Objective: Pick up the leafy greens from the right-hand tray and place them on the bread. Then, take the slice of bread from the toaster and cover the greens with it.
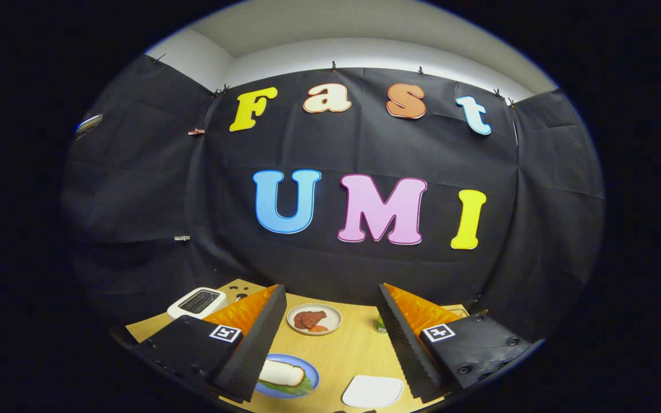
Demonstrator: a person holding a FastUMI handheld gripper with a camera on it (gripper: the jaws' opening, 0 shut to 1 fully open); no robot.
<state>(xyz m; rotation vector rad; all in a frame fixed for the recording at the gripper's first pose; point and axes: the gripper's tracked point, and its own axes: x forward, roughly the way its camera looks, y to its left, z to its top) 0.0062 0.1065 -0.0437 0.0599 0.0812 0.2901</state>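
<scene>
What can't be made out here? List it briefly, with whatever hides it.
- Toaster, gripper view: its near side is behind the left finger; slot contents too small to tell.
- Blue plate: bread over greens, its left part behind that finger.
- Green item by the right finger: mostly covered, identity unclear.
- White dish: near edge cut off.
- Gripper: open, holding nothing.

walls: we see black cloth [365,269] clipped up on three sides | above: a white wall [365,54] and pale ceiling [365,20], evenly lit | tabletop [348,355]: light wood grain, running far to the cloth | left wall: a small clip [182,237] on the cloth
</scene>
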